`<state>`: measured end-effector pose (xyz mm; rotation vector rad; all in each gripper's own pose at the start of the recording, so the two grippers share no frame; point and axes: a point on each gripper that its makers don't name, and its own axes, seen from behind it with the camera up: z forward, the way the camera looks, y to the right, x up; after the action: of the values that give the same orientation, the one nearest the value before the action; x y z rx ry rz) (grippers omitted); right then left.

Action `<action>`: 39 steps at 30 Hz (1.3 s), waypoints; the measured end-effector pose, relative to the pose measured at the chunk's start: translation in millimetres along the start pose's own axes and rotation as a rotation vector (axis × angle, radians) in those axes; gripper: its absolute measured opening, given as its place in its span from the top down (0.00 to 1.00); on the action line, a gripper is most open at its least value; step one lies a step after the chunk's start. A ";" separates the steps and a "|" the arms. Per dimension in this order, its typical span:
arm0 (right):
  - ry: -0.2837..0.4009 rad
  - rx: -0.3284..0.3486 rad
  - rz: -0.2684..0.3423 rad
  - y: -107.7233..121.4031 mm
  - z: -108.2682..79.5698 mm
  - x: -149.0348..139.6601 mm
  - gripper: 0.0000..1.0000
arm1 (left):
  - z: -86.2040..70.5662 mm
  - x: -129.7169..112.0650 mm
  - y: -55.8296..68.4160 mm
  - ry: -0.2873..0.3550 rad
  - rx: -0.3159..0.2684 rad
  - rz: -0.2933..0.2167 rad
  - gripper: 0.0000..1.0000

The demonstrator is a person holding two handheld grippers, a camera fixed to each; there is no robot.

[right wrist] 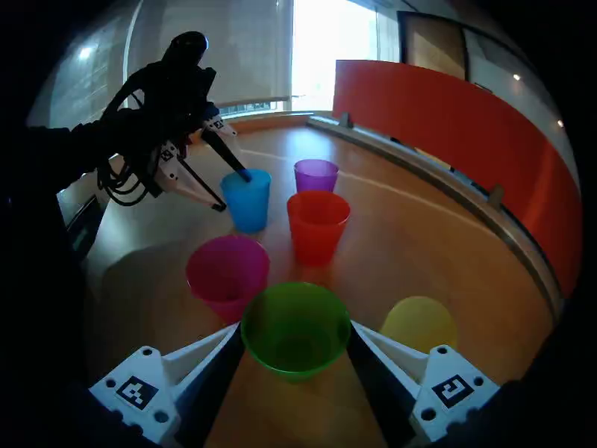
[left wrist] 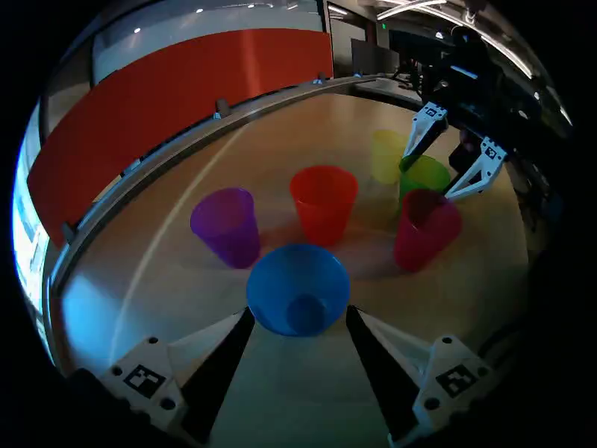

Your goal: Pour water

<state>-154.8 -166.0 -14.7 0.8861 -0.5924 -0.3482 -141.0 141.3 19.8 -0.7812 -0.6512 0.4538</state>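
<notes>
Right up against the left gripper [left wrist: 298, 313] sits the blue cup [left wrist: 298, 291]. The two fingers are closed in on its sides, one on each flank, so it looks clamped and ready to lift. Across the cluster the right gripper [right wrist: 296, 332] has the green cup [right wrist: 296, 328] the same way, with a finger pressed to either side just below the rim.

I take it one of these two is the pourer and the other the receiver, each steadied by its own claw. Both stand upright on the table [right wrist: 448, 224], not yet tipped. I can't tell whether either holds water, as the insides just show coloured plastic.

Between them the other cups make a loose ring. The orange cup [left wrist: 323, 201] stands in the middle and the purple cup [left wrist: 226, 224] is off beside the blue one. The magenta cup [left wrist: 425, 228] stands just beside the green, and the yellow cup [left wrist: 386, 155] is at the green's other side. They stand near enough that a tilted cup could knock a neighbour, so I'd expect a lift clear of them before any pouring.

The tabletop is pale, glossy wood with a faint curved line across it and a raised rail [left wrist: 224, 112] along its far edge. Behind that runs a long red partition [left wrist: 186, 89]. A bright window [right wrist: 328, 52] glares at one end, with a dim office and ceiling lights at the other. A dark sleeve [right wrist: 67, 149] reaches in behind the left gripper.
</notes>
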 end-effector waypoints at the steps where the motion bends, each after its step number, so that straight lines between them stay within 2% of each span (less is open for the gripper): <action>1: 0.000 -0.001 0.001 0.4 -0.1 -0.2 0.07 | 0.1 -0.2 0.3 -0.001 -0.001 0.001 0.09; 14: 0.008 -0.005 0.017 2.1 -4.0 3.0 0.01 | -0.2 -2.6 4.4 -0.007 -0.009 -0.010 0.09; 20: 0.008 -0.018 0.007 2.7 -9.4 2.5 0.00 | -3.2 -5.4 2.4 -0.012 0.000 -0.012 0.09; 29: 0.012 -0.032 -0.008 0.9 -23.9 3.8 0.00 | -11.4 -4.8 2.0 -0.001 0.012 -0.017 0.09; 39: 0.042 -0.057 0.003 -3.4 -41.7 9.2 0.00 | -25.1 -7.0 2.4 0.019 0.033 -0.040 0.09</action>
<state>-122.0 -146.9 -34.7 0.8364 -0.5425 -0.3415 -129.2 126.2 2.1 -0.7391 -0.6394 0.4192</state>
